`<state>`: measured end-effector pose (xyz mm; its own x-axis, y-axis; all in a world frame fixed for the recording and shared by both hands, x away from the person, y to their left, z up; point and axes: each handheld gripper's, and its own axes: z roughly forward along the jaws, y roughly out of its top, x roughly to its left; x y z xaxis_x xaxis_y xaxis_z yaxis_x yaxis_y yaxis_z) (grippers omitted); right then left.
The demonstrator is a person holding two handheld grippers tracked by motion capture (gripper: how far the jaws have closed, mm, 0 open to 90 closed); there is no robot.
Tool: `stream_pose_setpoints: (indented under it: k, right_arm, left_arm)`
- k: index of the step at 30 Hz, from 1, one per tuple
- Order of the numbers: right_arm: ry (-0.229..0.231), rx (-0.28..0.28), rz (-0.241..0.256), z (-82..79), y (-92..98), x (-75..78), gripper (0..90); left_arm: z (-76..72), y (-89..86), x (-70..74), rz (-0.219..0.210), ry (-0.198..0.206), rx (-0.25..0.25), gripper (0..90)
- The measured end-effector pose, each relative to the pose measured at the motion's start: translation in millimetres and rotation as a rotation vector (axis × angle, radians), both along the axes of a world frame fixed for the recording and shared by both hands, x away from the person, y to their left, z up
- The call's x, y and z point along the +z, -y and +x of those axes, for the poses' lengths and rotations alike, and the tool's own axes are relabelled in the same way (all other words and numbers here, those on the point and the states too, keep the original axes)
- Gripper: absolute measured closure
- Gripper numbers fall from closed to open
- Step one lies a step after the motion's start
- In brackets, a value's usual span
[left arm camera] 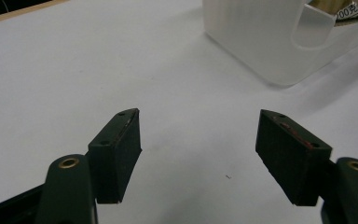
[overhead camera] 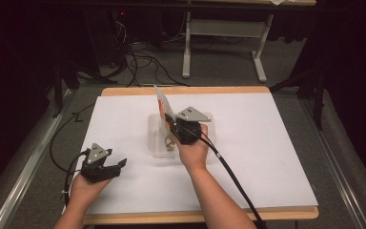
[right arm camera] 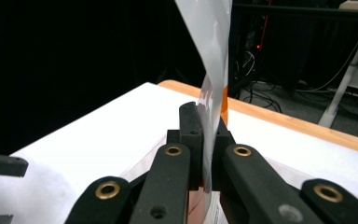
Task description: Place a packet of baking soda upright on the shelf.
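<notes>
Nearest the camera, the left gripper (overhead camera: 116,168) rests on the white table (overhead camera: 267,152), jaws apart and empty, well left of the clear plastic box (overhead camera: 155,138). Above that box, the right gripper (overhead camera: 170,119) clamps a thin packet (right arm camera: 210,56) upright.

We see two black handheld grippers: left gripper (overhead camera: 116,167), right gripper (overhead camera: 170,125). Grey three-cornered plate (overhead camera: 97,153) tops each, dotted with screws. Black cable (overhead camera: 233,179) trails from right one. Jaws: flat black blocks, brass-ringed pivot holes. We note bare forearms, sleeves not visible.
</notes>
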<state>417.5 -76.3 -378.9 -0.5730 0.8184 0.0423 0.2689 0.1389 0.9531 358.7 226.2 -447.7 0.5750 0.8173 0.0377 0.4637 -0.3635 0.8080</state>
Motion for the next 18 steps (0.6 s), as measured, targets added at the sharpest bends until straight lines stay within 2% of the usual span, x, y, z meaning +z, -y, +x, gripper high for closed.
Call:
stream_pose_setpoints:
  k: [4,18]
  right_arm:
    - [-0.018,0.000,0.016,-0.4,1.0,-3.7,90.0]
    - [-0.032,0.003,0.028,-6.1,5.1,-15.0,89.1]
  left_arm:
    - [-0.3,0.4,0.1,-0.001,0.004,0.002,31.3]
    - [-0.2,0.8,0.0,0.000,0.006,0.001,31.3]
